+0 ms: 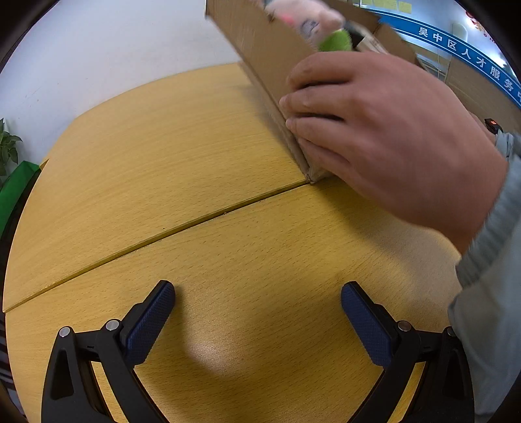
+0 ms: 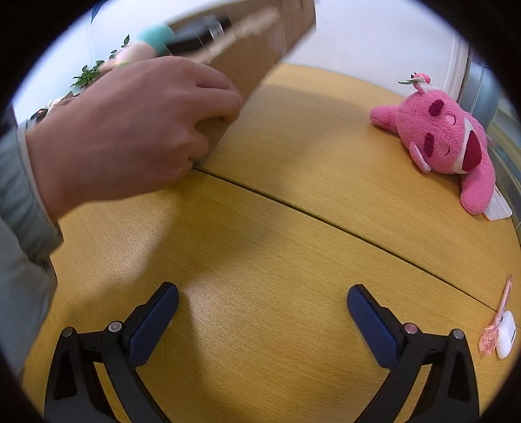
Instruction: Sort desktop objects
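A cardboard box (image 1: 260, 45) stands on the wooden table, blurred, with a bare hand (image 1: 390, 130) gripping its near corner; soft toys (image 1: 312, 22) show inside it. The box (image 2: 257, 52) and hand (image 2: 130, 130) also show in the right wrist view. A pink plush bear (image 2: 446, 140) lies at the right of the table. A pink spoon (image 2: 496, 317) and a white earbud case (image 2: 506, 338) lie at the far right. My left gripper (image 1: 257, 312) is open and empty above bare table. My right gripper (image 2: 262, 314) is open and empty too.
A seam (image 1: 195, 224) runs across the tabletop between two table halves. A green plant (image 1: 6, 146) and green bag stand off the table's left edge. A white flat item (image 2: 498, 208) lies under the bear's arm.
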{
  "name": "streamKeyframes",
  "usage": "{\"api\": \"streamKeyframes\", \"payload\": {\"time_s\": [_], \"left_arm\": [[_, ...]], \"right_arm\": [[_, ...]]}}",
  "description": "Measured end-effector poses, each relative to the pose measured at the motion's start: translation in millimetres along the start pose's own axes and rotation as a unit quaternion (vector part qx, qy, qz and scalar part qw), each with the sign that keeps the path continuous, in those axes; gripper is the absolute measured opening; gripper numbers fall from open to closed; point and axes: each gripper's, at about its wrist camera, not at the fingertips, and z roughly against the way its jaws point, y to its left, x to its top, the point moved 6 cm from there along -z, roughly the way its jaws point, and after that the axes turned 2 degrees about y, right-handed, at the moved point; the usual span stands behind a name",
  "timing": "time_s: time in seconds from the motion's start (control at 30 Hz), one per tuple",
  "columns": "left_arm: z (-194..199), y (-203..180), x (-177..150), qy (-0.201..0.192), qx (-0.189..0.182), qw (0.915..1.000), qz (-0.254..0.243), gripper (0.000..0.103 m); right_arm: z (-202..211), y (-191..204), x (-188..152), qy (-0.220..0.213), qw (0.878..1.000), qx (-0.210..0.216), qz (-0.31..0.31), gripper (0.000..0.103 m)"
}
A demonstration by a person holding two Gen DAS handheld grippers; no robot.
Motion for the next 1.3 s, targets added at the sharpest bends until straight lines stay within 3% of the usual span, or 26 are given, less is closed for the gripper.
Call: {"api": "streamKeyframes", "payload": {"time_s": [1.3], "left_arm": [[-7.9, 6.0, 4.6, 0.000, 0.000, 1.0000, -0.002, 0.103]], "right_arm": [[17.6, 0.5, -3.7, -0.001, 1.000, -0.008, -0.008, 0.103]]}}
